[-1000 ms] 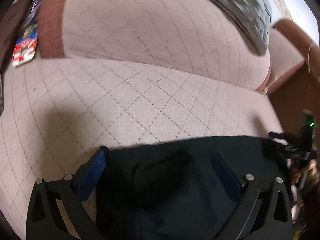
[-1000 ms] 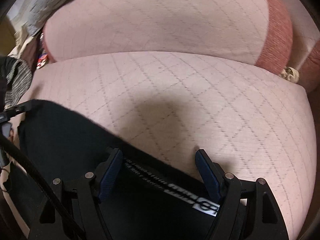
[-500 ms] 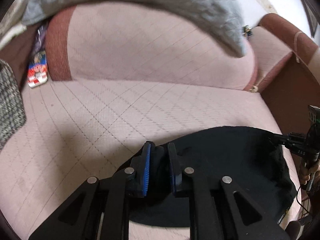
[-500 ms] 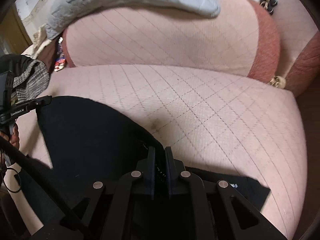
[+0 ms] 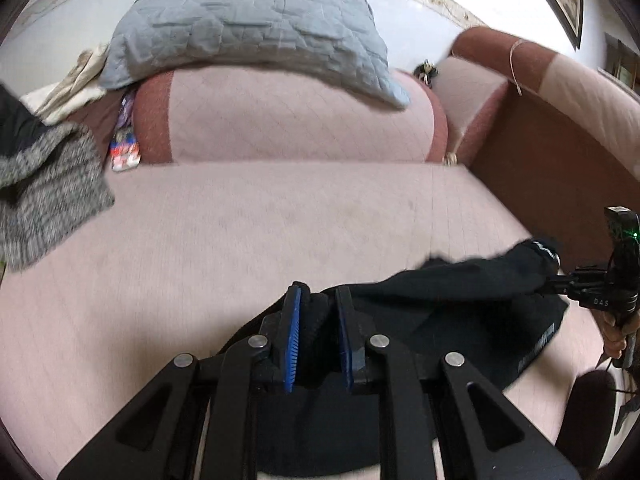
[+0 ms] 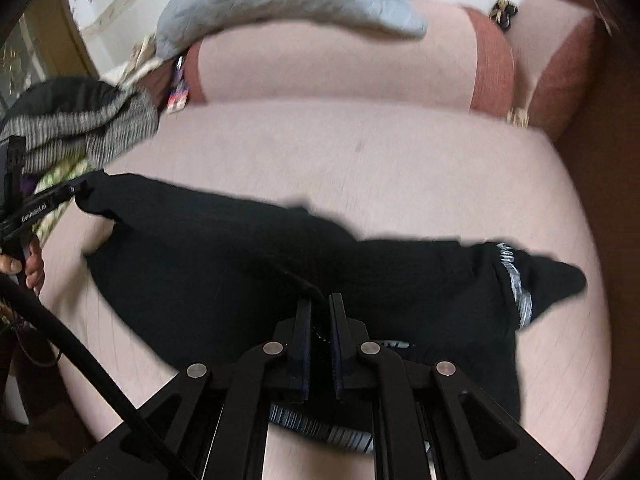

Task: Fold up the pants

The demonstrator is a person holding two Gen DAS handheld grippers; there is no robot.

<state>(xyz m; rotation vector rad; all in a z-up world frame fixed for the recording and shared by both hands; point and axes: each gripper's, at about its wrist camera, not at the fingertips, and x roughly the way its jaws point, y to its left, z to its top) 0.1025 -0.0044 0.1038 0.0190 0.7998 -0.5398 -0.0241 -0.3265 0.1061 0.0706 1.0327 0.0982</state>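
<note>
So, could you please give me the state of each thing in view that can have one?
left gripper: shut on the black pants.
right gripper: shut on the pants.
black pants: bunched, partly lifted off the pink sofa.
grey blanket: draped over the sofa back.
grey knit garment: crumpled.

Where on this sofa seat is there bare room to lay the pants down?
The seat cushion is bare between the black pants in front and the backrest behind. The left end is crowded by a gray knit garment, with a small colorful packet beside it.
</note>
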